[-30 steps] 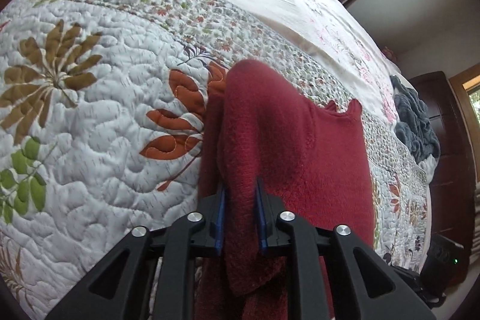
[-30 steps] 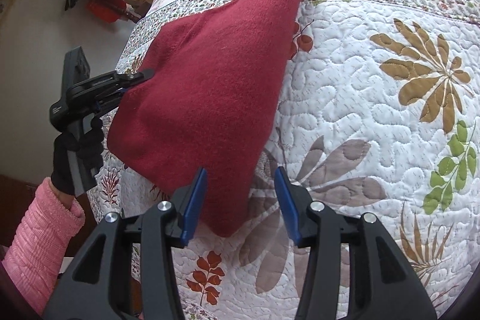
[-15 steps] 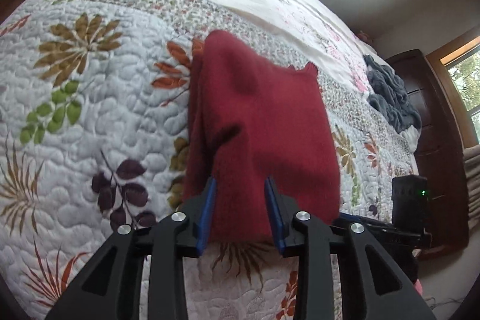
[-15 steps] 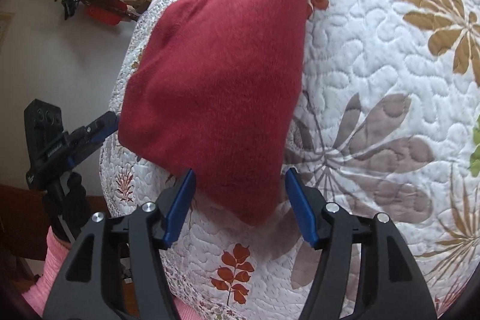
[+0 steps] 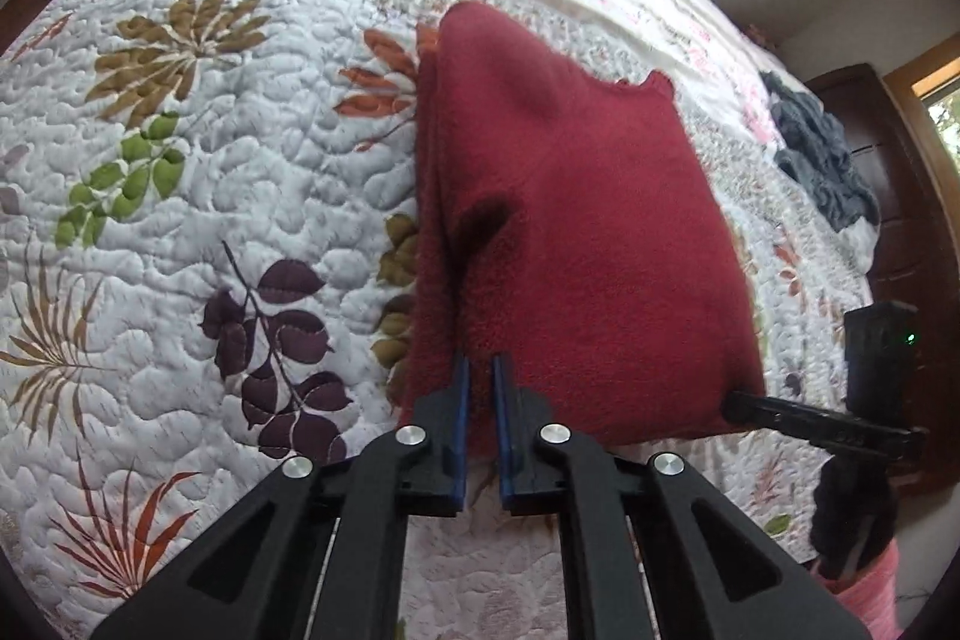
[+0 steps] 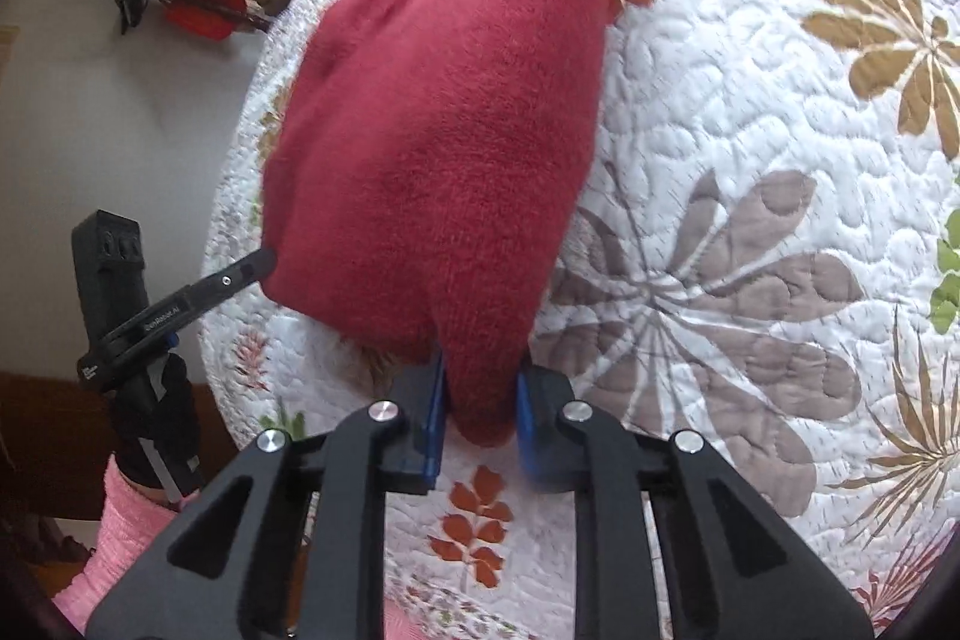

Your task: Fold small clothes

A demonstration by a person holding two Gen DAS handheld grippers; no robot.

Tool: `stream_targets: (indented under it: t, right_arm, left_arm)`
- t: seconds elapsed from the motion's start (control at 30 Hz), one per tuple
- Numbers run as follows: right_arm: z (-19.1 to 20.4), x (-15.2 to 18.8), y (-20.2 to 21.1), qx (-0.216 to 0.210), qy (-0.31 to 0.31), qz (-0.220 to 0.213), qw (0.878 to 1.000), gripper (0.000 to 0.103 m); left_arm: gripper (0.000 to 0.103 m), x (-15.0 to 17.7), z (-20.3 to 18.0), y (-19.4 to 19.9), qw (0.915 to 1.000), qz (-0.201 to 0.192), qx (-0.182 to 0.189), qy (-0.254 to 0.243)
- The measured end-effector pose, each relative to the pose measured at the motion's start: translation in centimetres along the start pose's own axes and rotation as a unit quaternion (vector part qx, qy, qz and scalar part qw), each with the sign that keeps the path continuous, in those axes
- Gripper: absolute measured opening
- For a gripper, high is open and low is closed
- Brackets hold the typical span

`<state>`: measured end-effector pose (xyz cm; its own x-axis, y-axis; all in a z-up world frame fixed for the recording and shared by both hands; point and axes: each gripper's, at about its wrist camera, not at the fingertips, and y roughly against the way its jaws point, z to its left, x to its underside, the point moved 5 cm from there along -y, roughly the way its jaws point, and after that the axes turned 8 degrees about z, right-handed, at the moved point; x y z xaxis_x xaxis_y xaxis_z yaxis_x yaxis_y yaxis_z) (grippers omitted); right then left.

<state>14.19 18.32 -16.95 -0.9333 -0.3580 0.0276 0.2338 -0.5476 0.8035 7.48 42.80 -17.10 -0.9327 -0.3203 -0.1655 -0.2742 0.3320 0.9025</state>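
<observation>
My left gripper (image 5: 477, 424) has its 2 fingers (image 5: 459, 418) clenched on the near hem of the red sweater (image 5: 576, 244), at its left corner. My right gripper (image 6: 480, 418) grasps the other near corner, fabric bunched between its blue pads (image 6: 433, 418). The sweater lies on the bed, on the leaf-patterned quilt (image 5: 210, 172), with the far end toward the pillow side. A dark grey garment (image 5: 822, 160) sits well apart, near the bed's far edge. A pink sleeve (image 6: 120, 526) shows beside the left gripper in the right wrist view.
</observation>
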Motion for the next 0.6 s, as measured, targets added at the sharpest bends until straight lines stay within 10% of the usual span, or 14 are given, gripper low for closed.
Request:
stream_targets:
  t: [0.33, 0.6]
  right_arm:
    - [-2.0, 0.4, -2.1, 0.000, -0.004, 0.012, 1.000, 0.029]
    - [-0.9, -1.8, 2.9, 0.039, 0.033, -0.037, 0.998, 0.050]
  left_arm:
    - [0.010, 0.3, -0.2, -1.2, 0.9996, 0.007, -0.023, -0.016]
    - [0.036, -4.5, -1.3, 3.4, 0.9991, -0.038, -0.011, -0.017]
